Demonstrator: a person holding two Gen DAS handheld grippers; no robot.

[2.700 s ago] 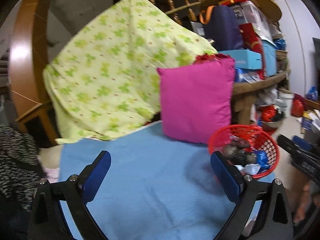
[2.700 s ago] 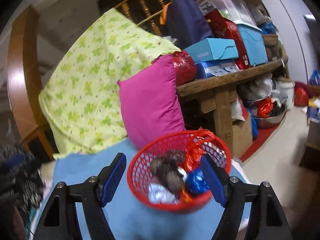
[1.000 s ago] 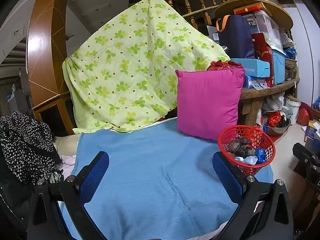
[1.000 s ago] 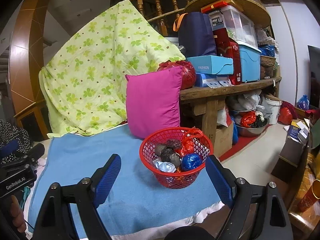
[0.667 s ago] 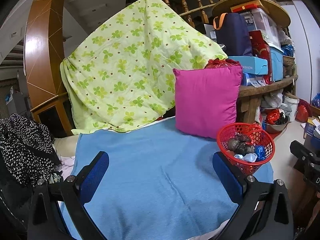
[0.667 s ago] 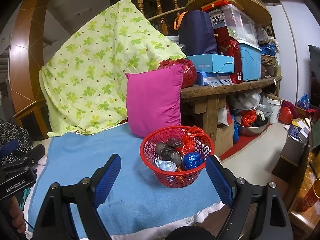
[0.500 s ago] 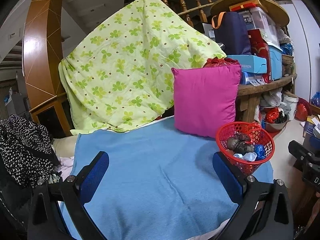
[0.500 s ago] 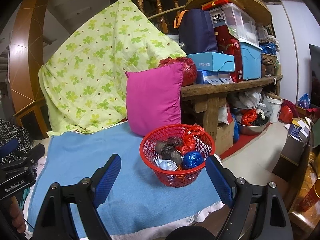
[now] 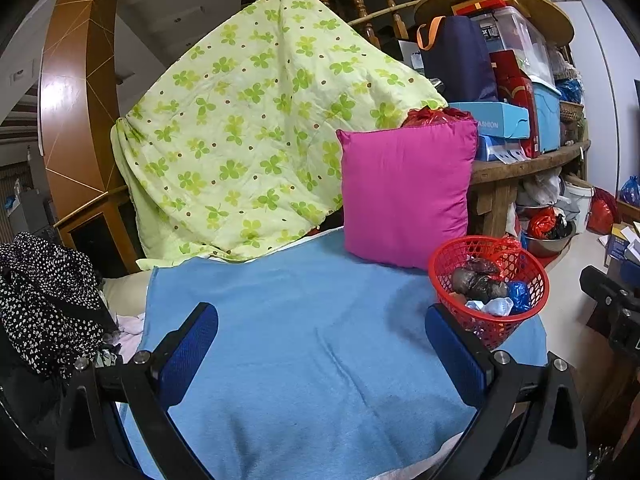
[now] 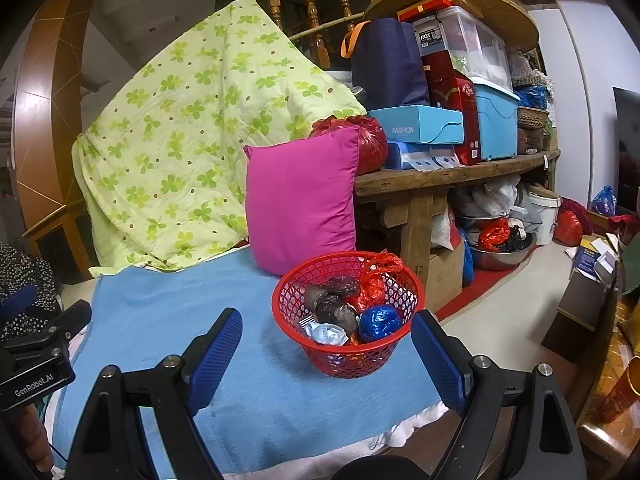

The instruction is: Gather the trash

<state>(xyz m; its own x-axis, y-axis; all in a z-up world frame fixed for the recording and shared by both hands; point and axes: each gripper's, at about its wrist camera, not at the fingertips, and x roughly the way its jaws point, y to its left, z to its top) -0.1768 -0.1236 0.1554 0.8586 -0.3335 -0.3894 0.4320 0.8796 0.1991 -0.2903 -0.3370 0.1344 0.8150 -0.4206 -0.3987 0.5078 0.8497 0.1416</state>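
A red mesh basket [image 10: 348, 356] stands on the blue towel [image 10: 168, 320] near its right end. It also shows in the left wrist view [image 9: 492, 324]. It holds several wads of trash: grey-brown lumps [image 10: 334, 308], a red bag [image 10: 374, 280], a blue wad [image 10: 378, 318] and white paper [image 10: 328, 335]. My right gripper [image 10: 326, 354] is open and empty, just in front of the basket. My left gripper [image 9: 320, 354] is open and empty over the bare towel [image 9: 300, 340], left of the basket.
A pink cushion [image 10: 300, 200] leans behind the basket, against a green floral quilt [image 10: 192, 136]. A wooden shelf [image 10: 452, 176] stacked with boxes stands at the right, with bags and a bowl beneath. Black dotted cloth [image 9: 40, 296] lies left of the towel.
Both grippers have drawn back from the basket and the towel, then held nearly still. The basket and its trash have not moved.
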